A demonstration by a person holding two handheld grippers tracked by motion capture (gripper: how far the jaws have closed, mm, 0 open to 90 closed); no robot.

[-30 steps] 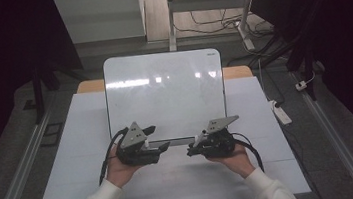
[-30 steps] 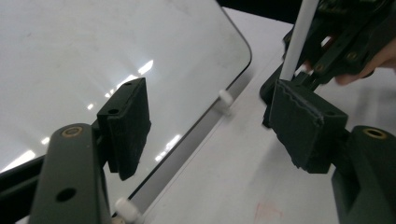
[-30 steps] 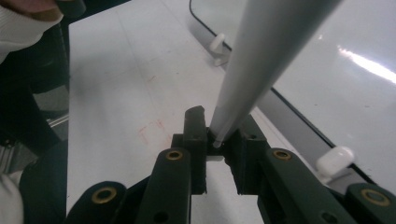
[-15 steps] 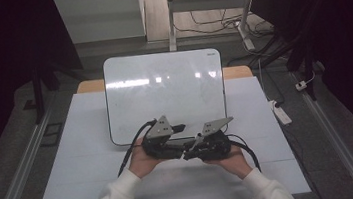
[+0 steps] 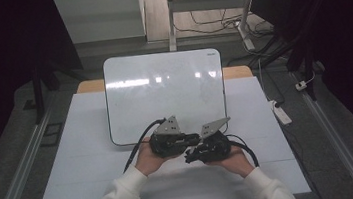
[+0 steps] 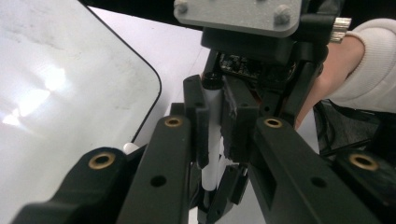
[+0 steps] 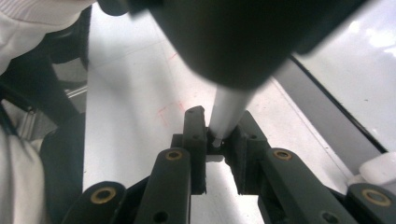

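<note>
White marker pen (image 6: 213,140) gripped between two sets of jaws

A slim white barrel with a black end cap, clamped from both sides, above the near edge of the table, just near of the whiteboard (image 5: 164,93)'s near right corner.

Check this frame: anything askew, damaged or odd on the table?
Nothing stands out. The whiteboard lies flat and square on the table; the left gripper and right gripper both close around a white marker.
</note>
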